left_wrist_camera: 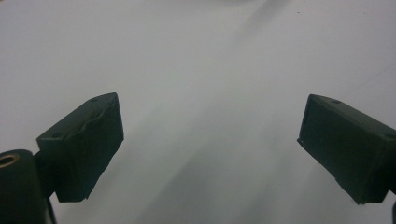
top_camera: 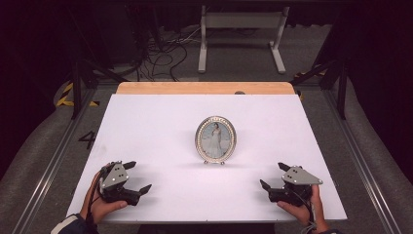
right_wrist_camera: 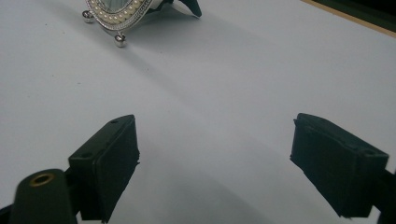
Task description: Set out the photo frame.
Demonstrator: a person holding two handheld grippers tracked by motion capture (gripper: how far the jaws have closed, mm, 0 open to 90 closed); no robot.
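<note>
Upright, an oval silver photo frame (top_camera: 215, 139); pearl-beaded rim; ball feet.

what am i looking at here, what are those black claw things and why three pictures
A person sits at a white table holding a hand-held two-jaw gripper in each hand: the left gripper and the right gripper. Both are open and hold nothing. One picture looks down from above. The other two come from cameras riding on each gripper, looking along its black jaws. On the table stands one thing, an oval picture frame with a pearl-like rim, upright between the grippers and a little farther back. Its foot shows in the right gripper view.
</note>
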